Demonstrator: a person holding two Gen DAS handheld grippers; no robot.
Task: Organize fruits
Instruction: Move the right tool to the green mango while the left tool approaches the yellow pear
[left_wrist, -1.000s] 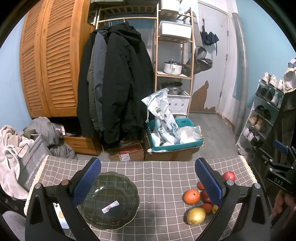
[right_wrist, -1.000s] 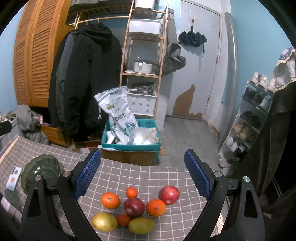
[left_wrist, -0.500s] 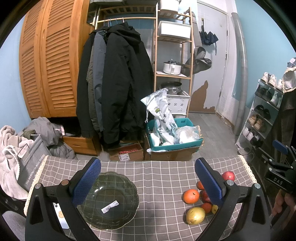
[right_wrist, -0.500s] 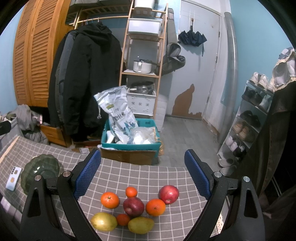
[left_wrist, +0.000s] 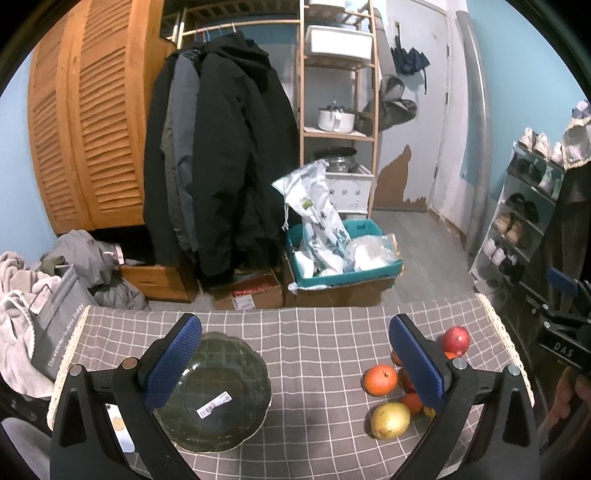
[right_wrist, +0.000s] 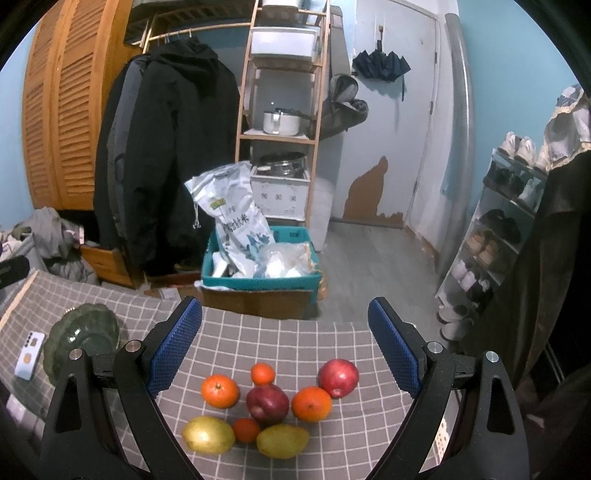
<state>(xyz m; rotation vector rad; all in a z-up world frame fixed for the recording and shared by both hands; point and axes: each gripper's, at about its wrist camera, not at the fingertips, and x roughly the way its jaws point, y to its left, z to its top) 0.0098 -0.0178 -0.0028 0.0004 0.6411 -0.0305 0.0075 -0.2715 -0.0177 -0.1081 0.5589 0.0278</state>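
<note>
A cluster of fruit lies on the grey checked tablecloth: two red apples (right_wrist: 338, 377), oranges (right_wrist: 220, 390), small tangerines (right_wrist: 263, 373) and two yellow-green mangoes (right_wrist: 282, 440). My right gripper (right_wrist: 284, 350) is open and empty, hovering just above and behind the cluster. A dark green glass plate (left_wrist: 221, 376) with a white label sits at the table's left. My left gripper (left_wrist: 295, 363) is open and empty, its left finger over the plate's edge. The fruit also shows in the left wrist view (left_wrist: 381, 379), partly hidden by the right finger.
A white phone (right_wrist: 29, 355) lies left of the plate (right_wrist: 83, 338). Beyond the table's far edge are a teal crate with bags (right_wrist: 258, 266), hanging coats (left_wrist: 221, 155), a wooden shelf and a shoe rack (right_wrist: 498, 236). The right gripper's body (left_wrist: 565, 332) shows at the table's right edge.
Almost nothing. Both grippers stay open and hover in place; the right view has drifted very slightly, the fruit and plate have not moved.
</note>
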